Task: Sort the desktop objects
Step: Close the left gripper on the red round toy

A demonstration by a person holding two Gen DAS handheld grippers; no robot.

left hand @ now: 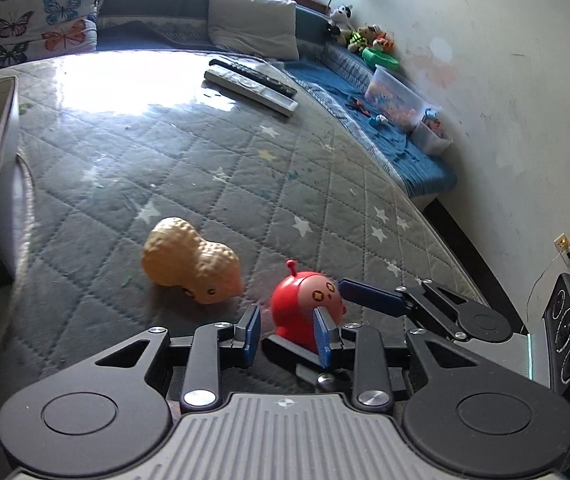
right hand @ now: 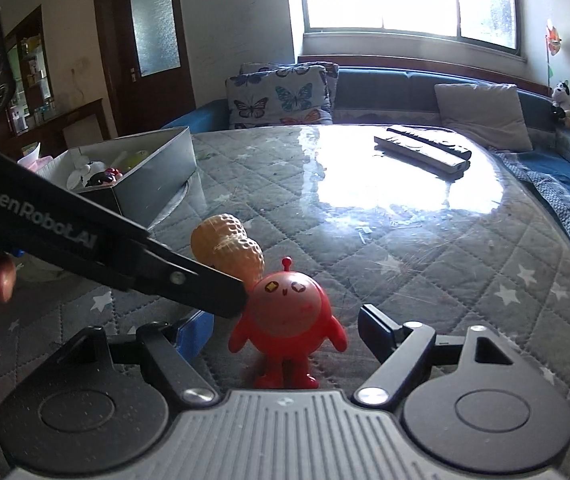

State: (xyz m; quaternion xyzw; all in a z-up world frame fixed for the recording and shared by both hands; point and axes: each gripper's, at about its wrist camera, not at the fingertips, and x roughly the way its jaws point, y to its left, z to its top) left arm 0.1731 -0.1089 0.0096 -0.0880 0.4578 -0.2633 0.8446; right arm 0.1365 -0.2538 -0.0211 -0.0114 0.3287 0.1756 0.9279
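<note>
A red round-headed toy figure (right hand: pixel 285 316) stands on the quilted grey table cover (right hand: pixel 405 264). My right gripper (right hand: pixel 285 330) is open, with a finger on either side of the figure and neither one touching it. My left gripper (left hand: pixel 287 334) is open by a narrow gap, and the figure (left hand: pixel 305 308) stands just past its right fingertip. In the right wrist view the left gripper's tip (right hand: pixel 231 300) reaches the figure's head from the left. A tan peanut toy (left hand: pixel 191 262) lies just behind and to the left of the figure.
A grey open box (right hand: pixel 157 160) holding several toys stands at the table's left. Two remote controls (right hand: pixel 425 148) lie at the far side. A sofa with cushions (right hand: pixel 281 96) runs behind the table, with toy bins (left hand: pixel 397 96) along the wall on the right.
</note>
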